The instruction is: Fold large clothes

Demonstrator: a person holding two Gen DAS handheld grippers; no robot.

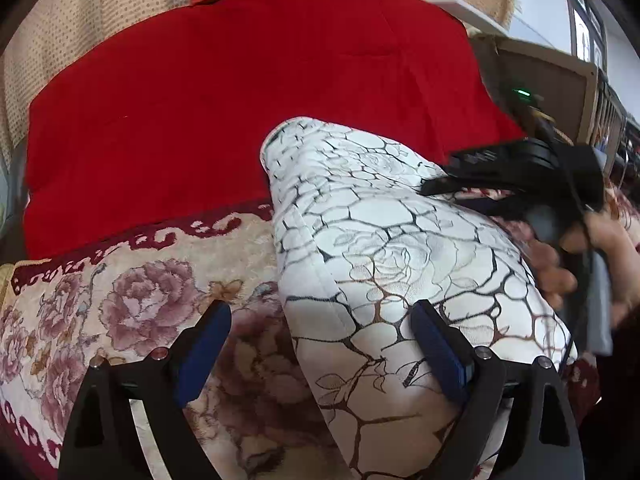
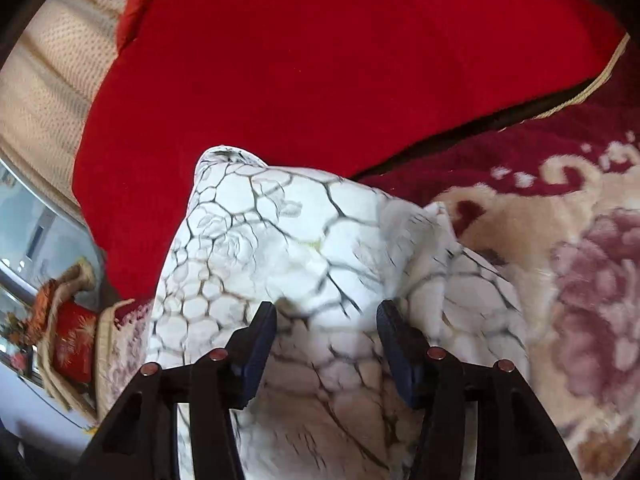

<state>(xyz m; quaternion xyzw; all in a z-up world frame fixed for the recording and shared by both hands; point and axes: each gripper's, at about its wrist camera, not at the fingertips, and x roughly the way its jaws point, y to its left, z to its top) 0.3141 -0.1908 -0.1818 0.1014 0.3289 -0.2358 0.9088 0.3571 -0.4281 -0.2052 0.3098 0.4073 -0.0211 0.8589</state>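
You're letting go after a fold: the white rose-print garment (image 1: 392, 264) is lying bundled on the floral blanket (image 1: 120, 292), at 6 o'clock from the red quilt (image 1: 240, 100). Left tongs (image 1: 320, 344) and right tongs (image 2: 326, 336) are both standing apart, gripping nothing. Next you're probably needing a fresh edge to grab.

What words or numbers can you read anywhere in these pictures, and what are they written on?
No text can be read here.
Red cloth item at the left edge of the right wrist view: pale marks, perhaps writing, too blurred to read.
Right gripper, seen from the left wrist view: a faint mark on its black body, too small to read.
White garment: only a pattern of roses and dark lines, no letters.
Floral blanket: flowers and scrolls only.
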